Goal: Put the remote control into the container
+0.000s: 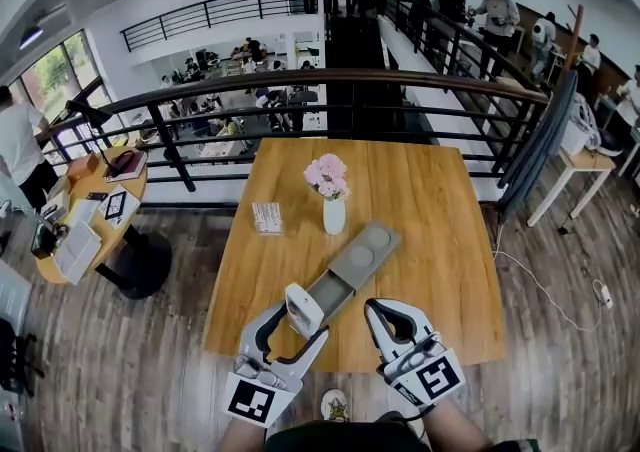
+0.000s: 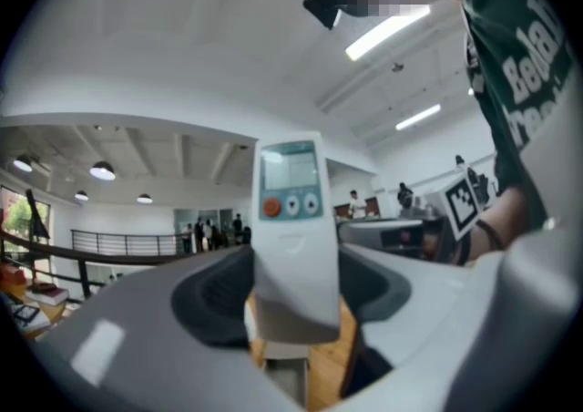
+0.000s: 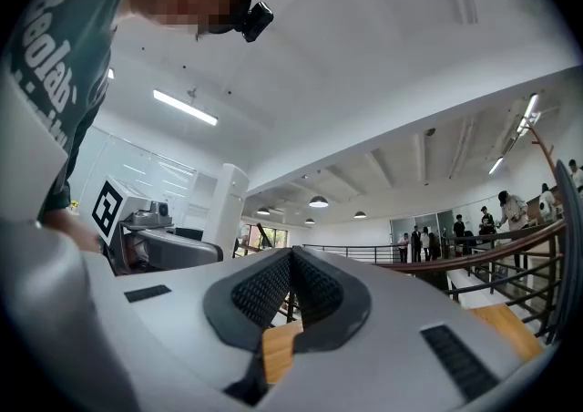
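My left gripper is shut on a white remote control, held upright above the table's near edge. In the left gripper view the remote control stands between the jaws, showing a small screen, an orange button and two grey ones. The grey container lies open on the wooden table, a long tray with its lid slid toward the far right, just beyond the remote. My right gripper hangs beside the left one, tilted up, its jaws closed together with nothing between them.
A white vase of pink flowers stands mid-table behind the container. A small white booklet lies to its left. A black railing runs behind the table. A round side table with clutter stands at left.
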The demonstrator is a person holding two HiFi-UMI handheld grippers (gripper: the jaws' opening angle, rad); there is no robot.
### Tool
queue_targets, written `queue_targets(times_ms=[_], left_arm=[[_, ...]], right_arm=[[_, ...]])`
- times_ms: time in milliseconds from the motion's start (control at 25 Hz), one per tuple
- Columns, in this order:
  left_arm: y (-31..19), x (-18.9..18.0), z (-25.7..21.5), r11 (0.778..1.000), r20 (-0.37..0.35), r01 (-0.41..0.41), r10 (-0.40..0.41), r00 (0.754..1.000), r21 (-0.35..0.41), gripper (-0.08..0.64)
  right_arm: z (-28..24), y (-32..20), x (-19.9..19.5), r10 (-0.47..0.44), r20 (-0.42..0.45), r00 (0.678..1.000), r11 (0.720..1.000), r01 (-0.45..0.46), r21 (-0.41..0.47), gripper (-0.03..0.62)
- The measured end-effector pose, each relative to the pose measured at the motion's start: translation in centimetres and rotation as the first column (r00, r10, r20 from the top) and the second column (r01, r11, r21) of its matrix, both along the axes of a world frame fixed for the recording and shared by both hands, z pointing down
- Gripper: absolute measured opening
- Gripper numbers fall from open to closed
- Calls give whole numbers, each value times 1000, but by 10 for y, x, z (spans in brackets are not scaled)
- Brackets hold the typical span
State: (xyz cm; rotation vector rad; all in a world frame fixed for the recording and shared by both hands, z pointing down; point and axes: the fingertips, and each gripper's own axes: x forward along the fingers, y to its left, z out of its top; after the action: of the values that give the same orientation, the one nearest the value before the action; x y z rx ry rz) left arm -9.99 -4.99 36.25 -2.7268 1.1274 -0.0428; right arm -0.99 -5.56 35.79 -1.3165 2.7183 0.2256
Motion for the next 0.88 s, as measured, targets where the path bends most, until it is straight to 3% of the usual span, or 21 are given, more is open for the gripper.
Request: queue_targets(times_ms=[320, 720, 880], left_arm=[[-20, -3, 1, 1000, -42, -10, 9, 999, -23, 279], [-33, 8, 4, 1000, -7, 17, -17, 1000, -22, 279], [-39, 16, 3, 999, -24, 15, -16, 1000, -44, 279]], right_arm=[[-4, -15, 3, 39, 2, 999, 999, -39, 24, 15], [-6, -30, 12, 20, -2, 1000, 1000, -20, 14, 15], [-10, -39, 17, 2, -6, 1000, 1000, -2, 24, 15]])
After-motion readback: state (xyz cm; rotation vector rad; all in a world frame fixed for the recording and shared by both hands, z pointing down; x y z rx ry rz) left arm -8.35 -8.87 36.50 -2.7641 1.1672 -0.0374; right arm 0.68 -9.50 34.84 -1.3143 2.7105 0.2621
